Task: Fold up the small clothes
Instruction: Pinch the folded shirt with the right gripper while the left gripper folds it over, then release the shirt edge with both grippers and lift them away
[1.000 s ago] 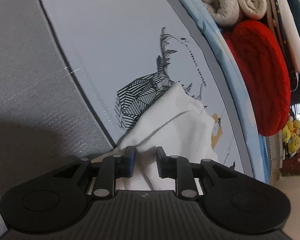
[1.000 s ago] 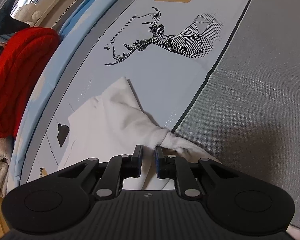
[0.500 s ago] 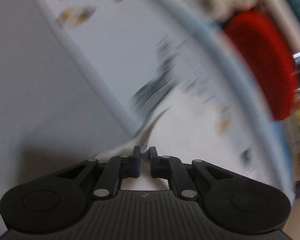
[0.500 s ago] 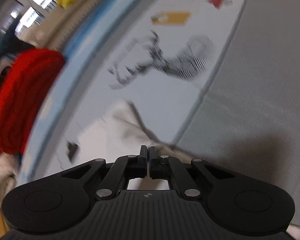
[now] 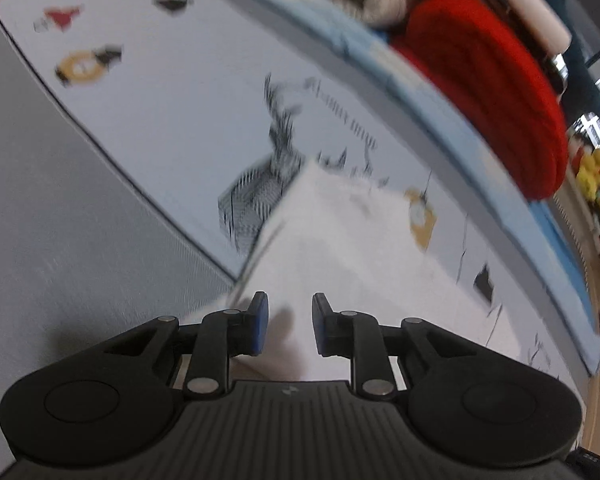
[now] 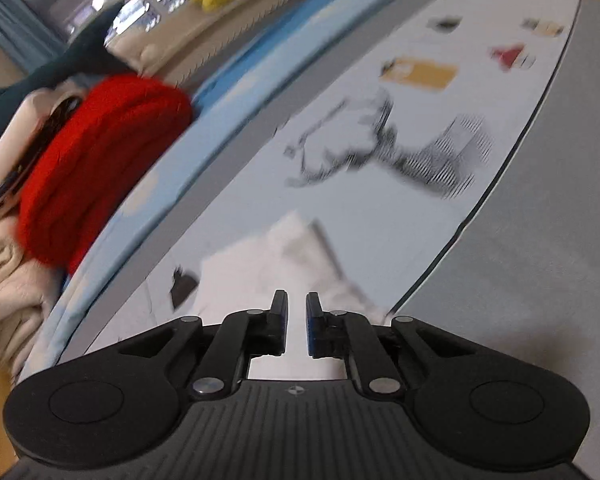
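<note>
Pale printed bedding with a black deer drawing spreads ahead of you, grey cover on one side, a red cushion at the far edge. Your left gripper is opening, white cloth showing in the gap but the pads not pressing it. The white garment lies directly beyond those tips, running lengthwise away toward the deer. Your right gripper is also opening, its gap narrow, nothing pinched. From there the same garment sits just ahead, its near edge closest to both tools; neither hand looks clearly nearer.
</note>
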Tool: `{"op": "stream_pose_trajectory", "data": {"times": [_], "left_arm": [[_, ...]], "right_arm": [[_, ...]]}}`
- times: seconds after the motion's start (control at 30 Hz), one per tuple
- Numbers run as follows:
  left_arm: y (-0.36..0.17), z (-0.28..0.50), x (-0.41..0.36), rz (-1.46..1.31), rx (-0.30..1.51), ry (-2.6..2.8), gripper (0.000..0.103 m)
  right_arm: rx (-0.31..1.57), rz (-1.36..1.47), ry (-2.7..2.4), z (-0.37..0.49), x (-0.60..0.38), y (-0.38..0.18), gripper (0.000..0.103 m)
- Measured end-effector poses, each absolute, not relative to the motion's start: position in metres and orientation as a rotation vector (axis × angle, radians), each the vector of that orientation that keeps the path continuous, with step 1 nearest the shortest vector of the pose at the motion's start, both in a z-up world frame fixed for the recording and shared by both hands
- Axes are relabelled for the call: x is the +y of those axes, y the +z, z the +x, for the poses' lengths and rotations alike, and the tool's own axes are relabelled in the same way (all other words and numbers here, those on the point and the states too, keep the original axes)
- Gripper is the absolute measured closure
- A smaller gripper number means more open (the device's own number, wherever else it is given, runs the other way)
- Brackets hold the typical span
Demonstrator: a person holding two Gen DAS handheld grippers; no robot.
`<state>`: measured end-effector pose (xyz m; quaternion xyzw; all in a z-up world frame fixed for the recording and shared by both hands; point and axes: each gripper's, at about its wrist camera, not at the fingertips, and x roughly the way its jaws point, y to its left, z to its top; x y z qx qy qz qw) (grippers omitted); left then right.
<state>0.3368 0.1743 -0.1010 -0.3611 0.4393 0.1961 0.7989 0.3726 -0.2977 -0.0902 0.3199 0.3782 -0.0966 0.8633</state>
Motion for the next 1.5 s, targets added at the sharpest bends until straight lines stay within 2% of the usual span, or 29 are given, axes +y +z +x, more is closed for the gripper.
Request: {"op": "stream_pose_trajectory", "data": {"times": [0.17, 0.23, 0.3, 0.47, 0.63, 0.73, 0.77, 0.8, 0.83, 0.9, 1.07, 1.17, 1.27, 1.3, 1.37, 1.4, 1.43, 1.5], "left_arm": [[-0.114, 0.343, 0.172, -0.735, 1.011, 0.401, 0.076], [-0.118, 0.353, 0.175, -0.716, 1.038, 0.364, 0.062], [-0.128, 0.364, 0.179, -0.730, 1.082, 0.321, 0.055], [-0.129, 0.369, 0.183, -0.737, 1.092, 0.308, 0.055], [-0.114, 0.374, 0.184, -0.610, 1.034, 0.334, 0.054], [-0.105, 0.376, 0.189, -0.509, 0.996, 0.398, 0.042], [-0.103, 0.376, 0.191, -0.484, 0.989, 0.417, 0.039], [-0.103, 0.377, 0.193, -0.465, 0.989, 0.432, 0.033], [-0.104, 0.379, 0.195, -0.454, 0.996, 0.440, 0.027], [-0.109, 0.382, 0.200, -0.455, 1.025, 0.434, 0.025], [-0.130, 0.389, 0.204, -0.496, 1.109, 0.384, 0.025], [-0.134, 0.391, 0.203, -0.478, 1.113, 0.365, 0.025], [-0.134, 0.393, 0.203, -0.464, 1.107, 0.346, 0.028], [-0.135, 0.394, 0.203, -0.460, 1.105, 0.342, 0.032], [-0.135, 0.397, 0.202, -0.445, 1.098, 0.327, 0.045], [-0.135, 0.398, 0.201, -0.441, 1.090, 0.309, 0.059], [-0.134, 0.399, 0.200, -0.447, 1.085, 0.282, 0.078], [-0.134, 0.401, 0.198, -0.452, 1.079, 0.252, 0.086]], "right_arm": [[0.941, 0.678, -0.224, 0.390, -0.303, -0.118, 0.094], [0.982, 0.658, -0.237, 0.394, -0.304, -0.127, 0.094], [0.998, 0.629, -0.307, 0.393, -0.306, -0.134, 0.098], [0.999, 0.666, -0.351, 0.392, -0.312, -0.136, 0.098], [0.911, 0.575, -0.359, 0.396, -0.300, -0.119, 0.093], [0.824, 0.396, -0.302, 0.402, -0.285, -0.099, 0.072], [0.798, 0.327, -0.292, 0.404, -0.280, -0.093, 0.059], [0.778, 0.268, -0.287, 0.406, -0.276, -0.089, 0.049], [0.775, 0.237, -0.283, 0.408, -0.276, -0.087, 0.047], [0.814, 0.210, -0.276, 0.416, -0.279, -0.093, 0.047], [0.964, 0.258, -0.306, 0.428, -0.292, -0.122, 0.047], [0.991, 0.262, -0.305, 0.432, -0.289, -0.131, 0.047], [1.004, 0.262, -0.297, 0.435, -0.287, -0.135, 0.048], [1.008, 0.264, -0.295, 0.436, -0.287, -0.136, 0.049], [1.013, 0.266, -0.289, 0.438, -0.287, -0.138, 0.052], [1.014, 0.264, -0.283, 0.439, -0.287, -0.138, 0.056], [1.014, 0.268, -0.274, 0.441, -0.287, -0.138, 0.059], [1.012, 0.283, -0.250, 0.443, -0.286, -0.138, 0.074]]}}
